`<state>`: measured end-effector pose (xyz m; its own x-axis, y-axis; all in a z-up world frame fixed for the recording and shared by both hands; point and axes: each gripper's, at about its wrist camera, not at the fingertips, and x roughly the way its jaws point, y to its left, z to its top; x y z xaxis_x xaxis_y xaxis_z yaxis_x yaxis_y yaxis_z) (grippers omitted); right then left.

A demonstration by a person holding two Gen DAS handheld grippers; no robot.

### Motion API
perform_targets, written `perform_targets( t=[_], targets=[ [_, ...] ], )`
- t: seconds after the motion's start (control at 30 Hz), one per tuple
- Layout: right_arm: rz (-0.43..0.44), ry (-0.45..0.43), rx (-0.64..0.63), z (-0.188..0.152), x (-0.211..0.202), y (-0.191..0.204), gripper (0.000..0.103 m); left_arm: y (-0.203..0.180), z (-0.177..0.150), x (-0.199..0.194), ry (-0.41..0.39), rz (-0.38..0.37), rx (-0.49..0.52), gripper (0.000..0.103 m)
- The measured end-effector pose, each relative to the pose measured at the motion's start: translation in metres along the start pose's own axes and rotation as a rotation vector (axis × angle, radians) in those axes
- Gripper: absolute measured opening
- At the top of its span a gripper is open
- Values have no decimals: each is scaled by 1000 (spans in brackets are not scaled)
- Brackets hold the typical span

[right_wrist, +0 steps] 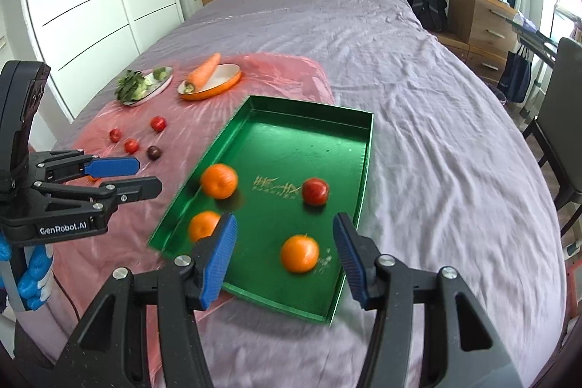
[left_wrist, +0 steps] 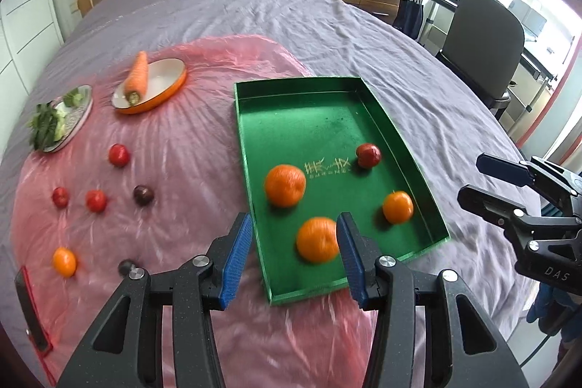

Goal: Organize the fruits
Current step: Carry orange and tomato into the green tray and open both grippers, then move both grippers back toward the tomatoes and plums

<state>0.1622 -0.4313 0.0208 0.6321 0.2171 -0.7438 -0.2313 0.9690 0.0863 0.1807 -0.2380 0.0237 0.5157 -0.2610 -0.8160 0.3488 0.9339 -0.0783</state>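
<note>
1. Left wrist view: the left tool hangs above the bed with nothing between its blue pads, jaws parted but fairly narrow.
2. Beyond it, the green tray lies on the purple bedspread, its left part over the pink plastic sheet.
3. Inside the tray sit three oranges: one near the left wall, one toward the near edge, a smaller one by the right wall. A red apple rests further back on the right.
4. Out on the sheet, left of the tray: three small red fruits, two dark plums, and a small orange near the sheet's near-left corner.
5. At the sheet's far edge, a carrot lies across an orange-rimmed dish; a plate of greens sits just beside it.
6. The right tool shows at the right edge, over the bedspread.
7. Right wrist view: the right tool stands wide and empty, above the tray's near end.
8. An orange sits in the tray between the pads' sightline, untouched. The left tool hovers over the sheet on the left, holding nothing.
</note>
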Motion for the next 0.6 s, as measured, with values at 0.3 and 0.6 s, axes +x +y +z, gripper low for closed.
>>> perform_targets(
  t=[0.3, 0.6],
  targets=[
    [24, -17, -32, -27, -38, 40, 95, 20, -47, -41, -14, 32, -26, 43],
    [87, -24, -50, -53, -54, 99, 95, 64, -108, -80, -15, 68, -67, 43]
  ],
)
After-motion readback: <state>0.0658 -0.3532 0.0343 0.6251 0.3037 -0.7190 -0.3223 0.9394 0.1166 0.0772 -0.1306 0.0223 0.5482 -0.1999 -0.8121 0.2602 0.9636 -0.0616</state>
